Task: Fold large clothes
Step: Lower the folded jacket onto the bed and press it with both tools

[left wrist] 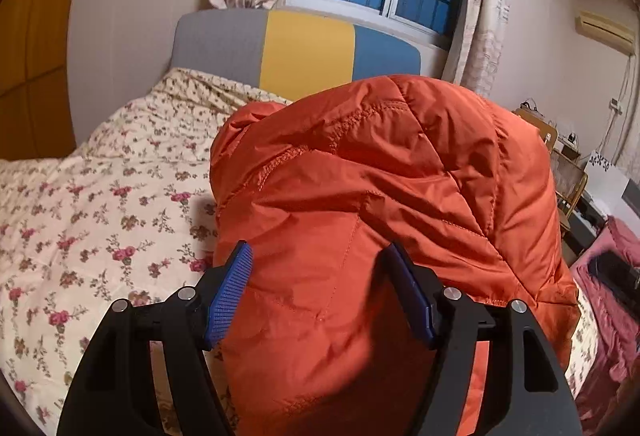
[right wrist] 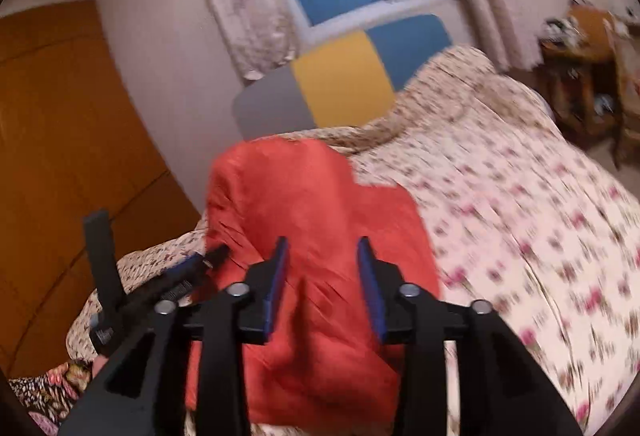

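Orange quilted puffer jacket (left wrist: 372,204) lies in a bunched, roughly folded mound on the floral-print bedspread (left wrist: 88,204), below the grey, yellow and blue headboard (left wrist: 296,48). Left gripper (left wrist: 320,292): blue ribbed pads stand wide apart, jacket bulging between and under them; whether the pads press the fabric cannot be told from this view. Right gripper (right wrist: 324,284): jaws parted, released, nothing pinched; the jacket (right wrist: 312,220) sits beyond and beneath its fingers, apart from them. View blurred. The left tool shows at that view's lower left, beside the mound's edge. Handling, as judged: light, soft, springy fill; shell looks slick nylon, so layers will likely slide and puff back open. Best taken at stitched seams or the hem edge, pinching through both layers, rather than on the smooth padded panels. Press air out after each fold.
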A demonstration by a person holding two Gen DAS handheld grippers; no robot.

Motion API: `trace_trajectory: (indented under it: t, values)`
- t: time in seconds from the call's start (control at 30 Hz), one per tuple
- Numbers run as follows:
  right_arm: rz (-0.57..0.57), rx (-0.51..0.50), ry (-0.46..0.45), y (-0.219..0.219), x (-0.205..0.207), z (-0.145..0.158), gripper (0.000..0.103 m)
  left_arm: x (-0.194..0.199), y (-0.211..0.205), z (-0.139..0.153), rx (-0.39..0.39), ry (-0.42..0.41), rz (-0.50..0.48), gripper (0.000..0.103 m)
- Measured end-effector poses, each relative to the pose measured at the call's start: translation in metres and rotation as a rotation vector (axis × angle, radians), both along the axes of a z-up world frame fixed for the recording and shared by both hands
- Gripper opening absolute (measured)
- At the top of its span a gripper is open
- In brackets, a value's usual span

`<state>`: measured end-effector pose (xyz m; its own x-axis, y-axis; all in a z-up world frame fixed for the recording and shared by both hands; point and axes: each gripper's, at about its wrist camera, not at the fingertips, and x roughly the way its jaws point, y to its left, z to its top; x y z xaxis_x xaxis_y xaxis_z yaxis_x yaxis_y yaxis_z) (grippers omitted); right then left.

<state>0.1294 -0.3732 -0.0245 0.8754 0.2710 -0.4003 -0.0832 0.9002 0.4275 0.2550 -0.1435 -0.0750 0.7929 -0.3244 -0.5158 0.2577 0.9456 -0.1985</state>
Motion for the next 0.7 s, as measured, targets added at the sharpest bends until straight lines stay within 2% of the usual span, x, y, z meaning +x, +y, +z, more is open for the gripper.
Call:
trace_trajectory:
  t: [0.07,0.1,0.17,0.23,0.33,0.4,0.47,0.57,0.63,0.7]
  values:
    - [0.012,-0.054,0.007,0.014,0.021,0.01,0.04,-0.002,-0.001,-0.001,-0.008,0.004,0.005,0.069]
    - [0.012,-0.084,0.029,0.019,0.035,0.011,0.044,-0.004,-0.002,-0.002,-0.01,0.004,0.004,0.069]
    - [-0.014,-0.123,0.073,0.024,0.062,0.005,0.044,-0.008,-0.003,-0.003,-0.008,-0.002,0.006,0.069]
    - [-0.046,-0.167,0.144,0.024,0.085,-0.008,0.023,-0.014,-0.005,-0.005,-0.002,-0.013,0.005,0.069]
    - [-0.065,-0.128,0.235,0.012,0.107,-0.04,0.017,-0.022,-0.008,-0.009,0.006,-0.026,-0.006,0.073]
    - [-0.099,-0.113,0.266,0.004,0.11,-0.062,0.016,-0.026,-0.012,-0.012,0.011,-0.03,-0.017,0.079]
    - [-0.137,-0.139,0.263,0.002,0.107,-0.078,0.016,-0.029,-0.015,-0.015,0.003,-0.029,-0.022,0.083]
    - [-0.192,-0.123,0.253,-0.006,0.1,-0.101,0.016,-0.031,-0.019,-0.018,-0.007,-0.02,-0.034,0.086]
    - [-0.197,-0.092,0.243,-0.01,0.098,-0.108,0.016,-0.033,-0.022,-0.019,0.017,-0.021,-0.032,0.087]
    - [-0.178,-0.132,0.254,-0.008,0.098,-0.102,0.017,-0.031,-0.02,-0.019,0.016,-0.007,-0.038,0.087]
